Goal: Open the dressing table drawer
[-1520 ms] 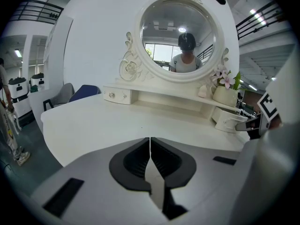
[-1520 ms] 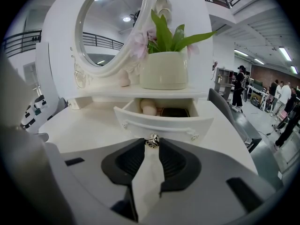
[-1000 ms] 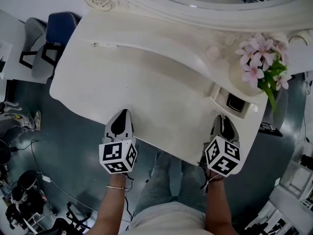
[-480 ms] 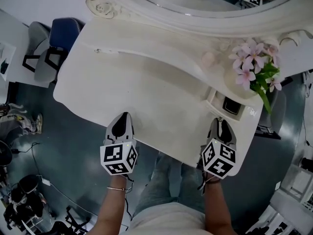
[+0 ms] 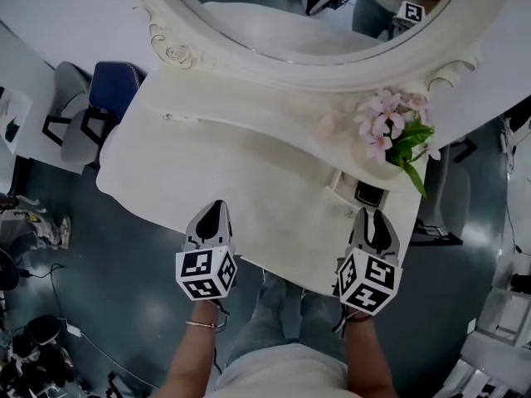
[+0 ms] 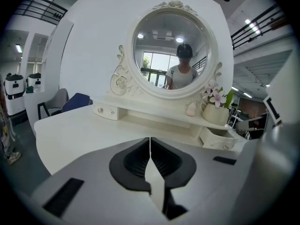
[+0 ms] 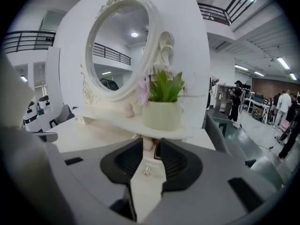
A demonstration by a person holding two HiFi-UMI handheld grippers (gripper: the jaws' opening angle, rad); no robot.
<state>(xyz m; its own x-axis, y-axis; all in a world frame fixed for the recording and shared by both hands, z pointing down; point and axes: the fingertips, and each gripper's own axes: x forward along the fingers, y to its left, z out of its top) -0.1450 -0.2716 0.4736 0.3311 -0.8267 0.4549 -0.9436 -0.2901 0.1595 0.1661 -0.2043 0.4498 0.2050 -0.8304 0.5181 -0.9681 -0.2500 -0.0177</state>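
Observation:
On the white dressing table (image 5: 249, 172), the small right drawer (image 5: 358, 191) under the shelf stands pulled out, also in the left gripper view (image 6: 218, 137). My right gripper (image 5: 375, 215) hovers just in front of it. Its jaws (image 7: 151, 144) have just been opening and stand open. The drawer's small shiny knob (image 7: 147, 172) shows in the gap, and neither pad presses on it. My left gripper (image 5: 214, 210) is at the table's front edge, shut (image 6: 150, 142) with nothing between its pads. A matching left drawer (image 6: 105, 110) is closed.
A pot of pink flowers (image 5: 377, 143) sits on the shelf above the open drawer. A round mirror (image 5: 307, 7) stands behind it. A blue chair (image 5: 108, 94) and a grey one stand left of the table. The person's legs (image 5: 286, 313) are below its front edge.
Both grippers have risen slightly and the right one has backed a little off the drawer front. The head view has tilted up, so more of the mirror shows. The drawer stays pulled out.

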